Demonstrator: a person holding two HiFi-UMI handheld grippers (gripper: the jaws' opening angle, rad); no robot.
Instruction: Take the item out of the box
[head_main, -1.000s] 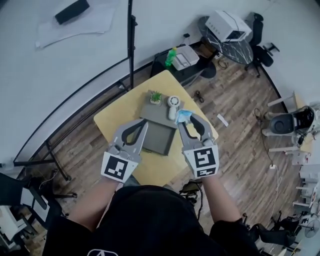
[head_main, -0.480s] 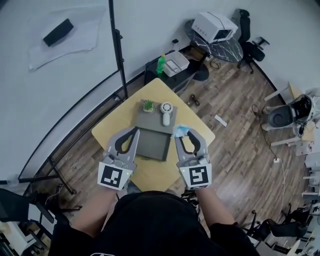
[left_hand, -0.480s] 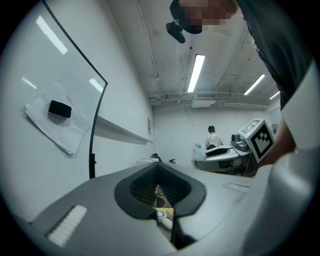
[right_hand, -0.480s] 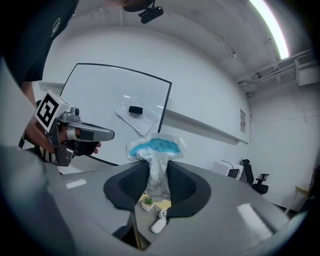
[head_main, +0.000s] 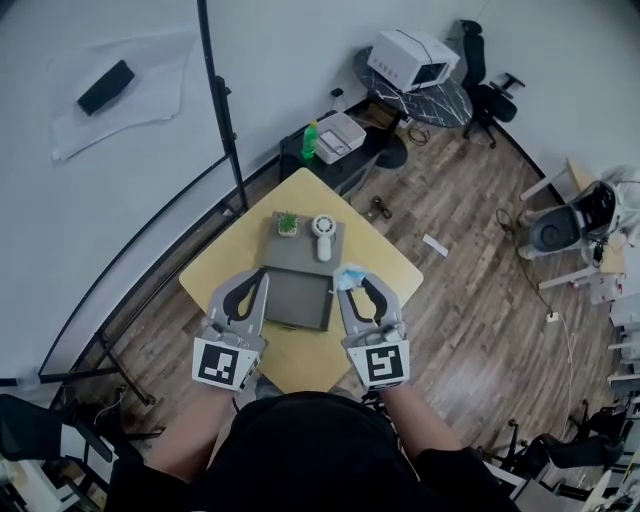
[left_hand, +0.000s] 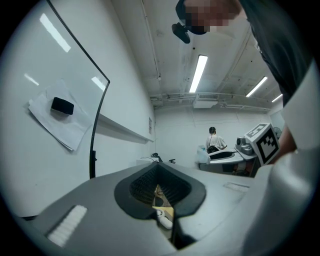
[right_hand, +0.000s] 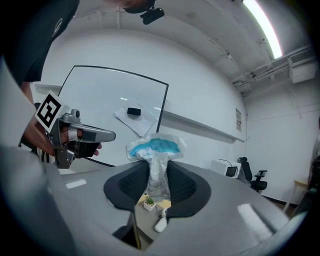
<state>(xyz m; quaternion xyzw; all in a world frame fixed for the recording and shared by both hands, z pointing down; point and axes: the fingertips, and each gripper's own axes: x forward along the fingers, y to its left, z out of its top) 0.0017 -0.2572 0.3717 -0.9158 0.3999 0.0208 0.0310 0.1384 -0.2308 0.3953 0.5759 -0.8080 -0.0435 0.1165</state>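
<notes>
Near the middle of the frame, the right gripper (head_main: 346, 288) pinches a blue and white packet (head_main: 350, 274) just right of the gray box (head_main: 297, 298) on the table (head_main: 385, 268), while the left gripper (head_main: 262, 279) is pressed together on nothing.

The packet (right_hand: 155, 150) is crinkly plastic, the box (head_main: 298, 298) matt grey, the floor (head_main: 470, 250) wooden.
</notes>
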